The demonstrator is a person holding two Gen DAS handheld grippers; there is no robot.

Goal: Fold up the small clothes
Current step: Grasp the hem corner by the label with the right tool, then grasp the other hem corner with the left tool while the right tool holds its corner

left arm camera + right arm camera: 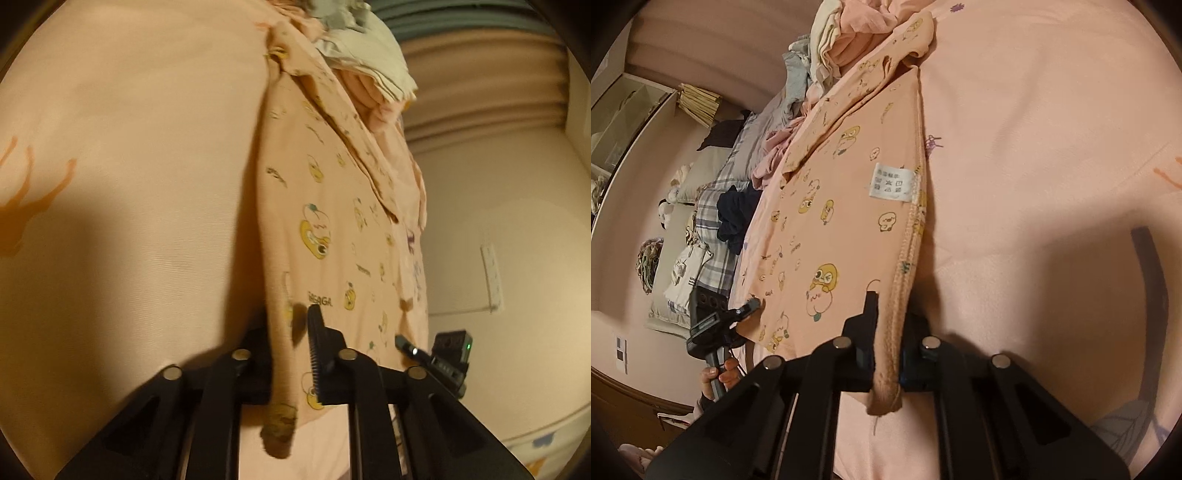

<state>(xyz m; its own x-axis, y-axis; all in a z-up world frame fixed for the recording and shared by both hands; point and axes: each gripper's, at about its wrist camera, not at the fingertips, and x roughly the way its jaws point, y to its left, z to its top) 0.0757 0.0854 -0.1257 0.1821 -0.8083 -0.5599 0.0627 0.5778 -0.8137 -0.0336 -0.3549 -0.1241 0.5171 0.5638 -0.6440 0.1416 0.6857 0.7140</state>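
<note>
Peach cotton garment with duck print we hold clamped at two hem corners, left gripper and right gripper both closed on it, so it lies stretched over the pink bedsheet for folding.

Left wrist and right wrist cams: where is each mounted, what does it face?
Left wrist: on the left hand-held gripper, facing along its fingers at the peach duck-print garment it clamps; right hand-held gripper at right.
Right wrist: on the right hand-held gripper, clamping the garment's hem; person's hand shows.
Shared: garment, pink bedsheet, clothes pile.
</note>
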